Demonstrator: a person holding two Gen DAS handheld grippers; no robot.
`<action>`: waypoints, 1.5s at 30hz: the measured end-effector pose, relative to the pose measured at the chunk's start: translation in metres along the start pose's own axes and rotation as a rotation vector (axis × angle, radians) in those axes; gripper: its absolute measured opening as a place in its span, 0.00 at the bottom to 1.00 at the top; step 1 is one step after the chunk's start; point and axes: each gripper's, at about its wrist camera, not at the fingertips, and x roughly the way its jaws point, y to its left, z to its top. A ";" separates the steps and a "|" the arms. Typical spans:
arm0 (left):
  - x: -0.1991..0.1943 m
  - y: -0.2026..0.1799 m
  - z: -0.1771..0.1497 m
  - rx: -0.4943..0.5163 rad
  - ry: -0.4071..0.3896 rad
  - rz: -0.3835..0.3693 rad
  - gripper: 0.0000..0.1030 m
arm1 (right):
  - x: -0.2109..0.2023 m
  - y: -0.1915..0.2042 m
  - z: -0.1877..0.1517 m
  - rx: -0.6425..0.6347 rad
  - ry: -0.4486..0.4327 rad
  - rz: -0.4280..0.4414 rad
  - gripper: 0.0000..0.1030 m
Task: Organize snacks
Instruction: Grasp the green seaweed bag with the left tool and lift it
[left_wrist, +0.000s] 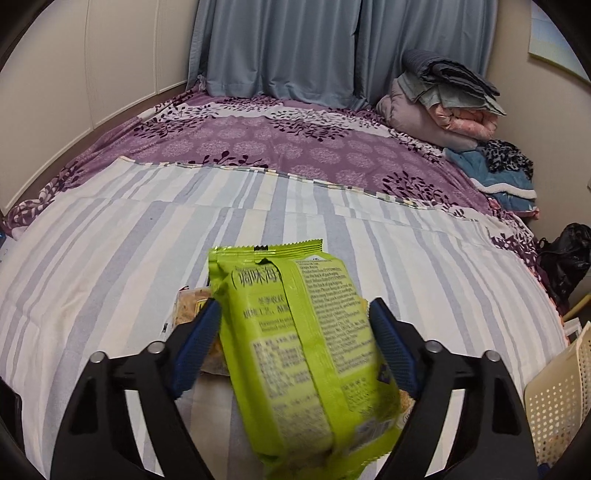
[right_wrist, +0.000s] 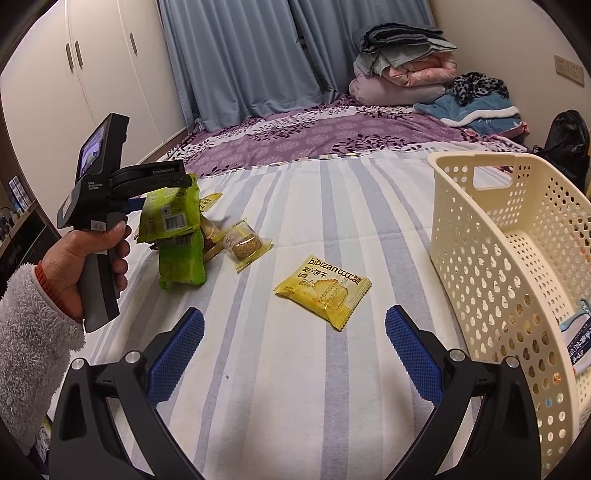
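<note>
- left gripper (left_wrist: 293, 343), lower centre of the left wrist view: blue pads closed on a lime-green printed plastic snack bag (left_wrist: 306, 354), bag tilted and raised off the striped white-and-blue bedsheet (left_wrist: 110, 258)
- right gripper (right_wrist: 293, 354), bottom of the right wrist view: fingers wide apart, nothing between them
- flat yellow biscuit packet (right_wrist: 323, 291) lies on the sheet at frame centre, apart from the pads
- small clear-wrapped cake (right_wrist: 245, 245) left of centre, near the green bag
- cream perforated plastic basket (right_wrist: 491, 236) at the right edge
- person's hand (right_wrist: 86, 260) grips the left tool's handle
</note>
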 end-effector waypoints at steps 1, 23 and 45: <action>-0.003 0.000 -0.001 0.006 -0.006 -0.003 0.74 | 0.000 0.001 0.000 -0.003 0.001 0.000 0.95; -0.068 0.071 -0.038 -0.084 -0.054 -0.067 0.69 | 0.018 0.048 -0.003 -0.081 0.053 0.054 0.95; -0.012 0.076 -0.063 -0.109 0.064 -0.029 0.82 | 0.023 0.070 -0.008 -0.130 0.089 0.042 0.95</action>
